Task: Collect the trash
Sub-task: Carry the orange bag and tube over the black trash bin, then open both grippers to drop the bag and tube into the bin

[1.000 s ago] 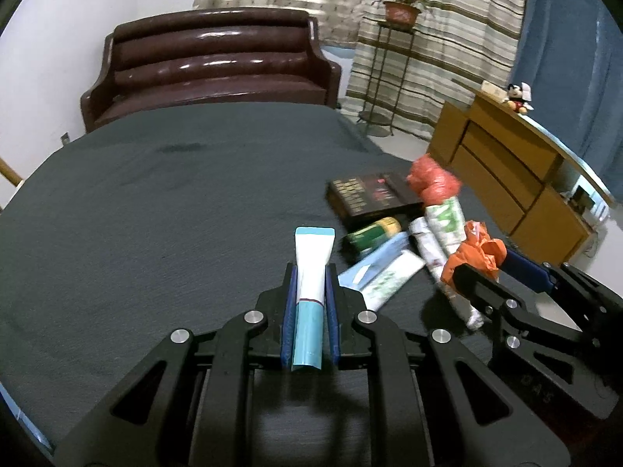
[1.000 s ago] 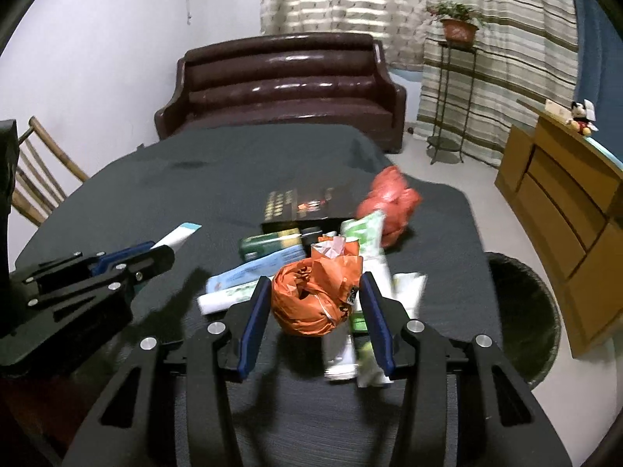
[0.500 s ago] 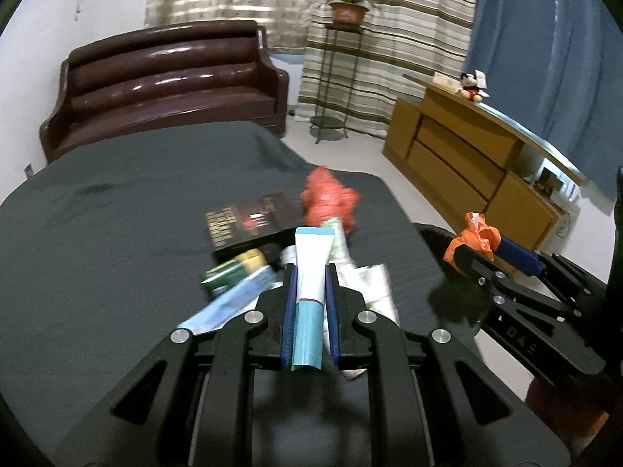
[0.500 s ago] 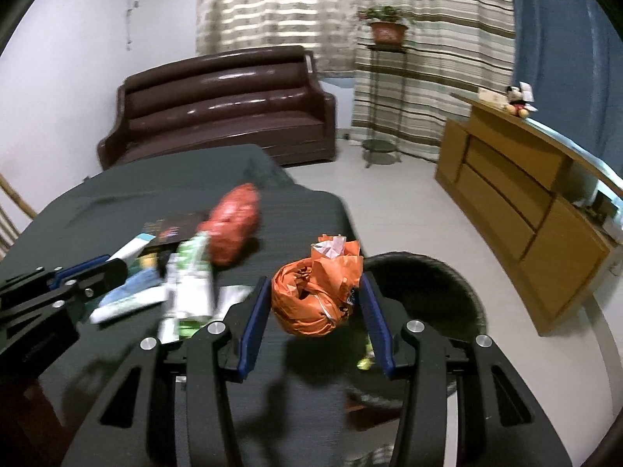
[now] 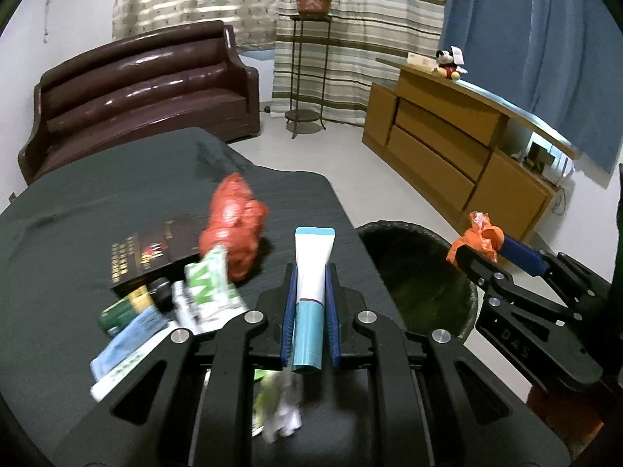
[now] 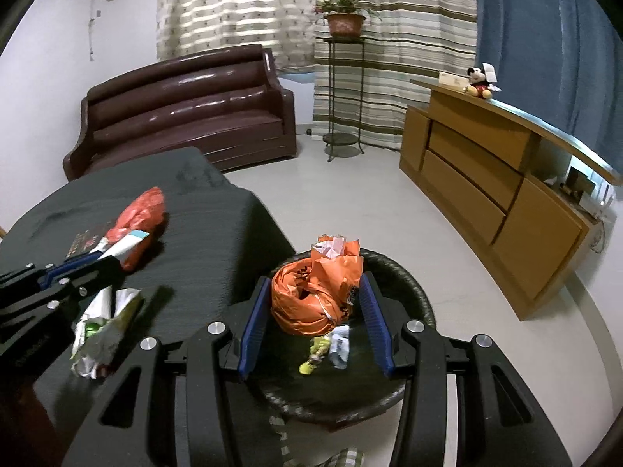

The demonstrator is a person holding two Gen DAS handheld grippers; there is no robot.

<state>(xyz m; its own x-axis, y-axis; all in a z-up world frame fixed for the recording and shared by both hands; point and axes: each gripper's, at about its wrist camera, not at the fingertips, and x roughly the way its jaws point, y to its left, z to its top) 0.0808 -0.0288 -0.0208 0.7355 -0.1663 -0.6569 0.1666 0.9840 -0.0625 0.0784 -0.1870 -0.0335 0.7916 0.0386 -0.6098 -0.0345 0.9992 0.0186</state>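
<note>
My left gripper (image 5: 310, 272) is shut on a white and teal tube (image 5: 311, 272), held over the right edge of the dark table (image 5: 97, 202), close to the black bin (image 5: 420, 272). My right gripper (image 6: 315, 295) is shut on a crumpled orange plastic bag (image 6: 311, 295) and hangs right above the black bin (image 6: 412, 295), where a few scraps (image 6: 335, 346) lie inside. From the left wrist view the orange bag (image 5: 477, 237) shows at the right. Still on the table: a red crumpled bag (image 5: 235, 229), a green-and-white wrapper (image 5: 208, 280), a small green bottle (image 5: 124, 307) and a blue-white packet (image 5: 128, 342).
A dark box with print (image 5: 152, 253) lies on the table. Beyond stand a brown leather sofa (image 5: 136, 89), a plant stand (image 5: 307, 78) by striped curtains, and a wooden sideboard (image 5: 459, 148) with a soft toy (image 5: 447, 64). Pale floor (image 6: 350, 194) lies around the bin.
Both grippers have swung to the right, from over the table's litter to the bin. The orange bag now hangs above the bin; the tube has reached the table's right edge. Grips unchanged.
</note>
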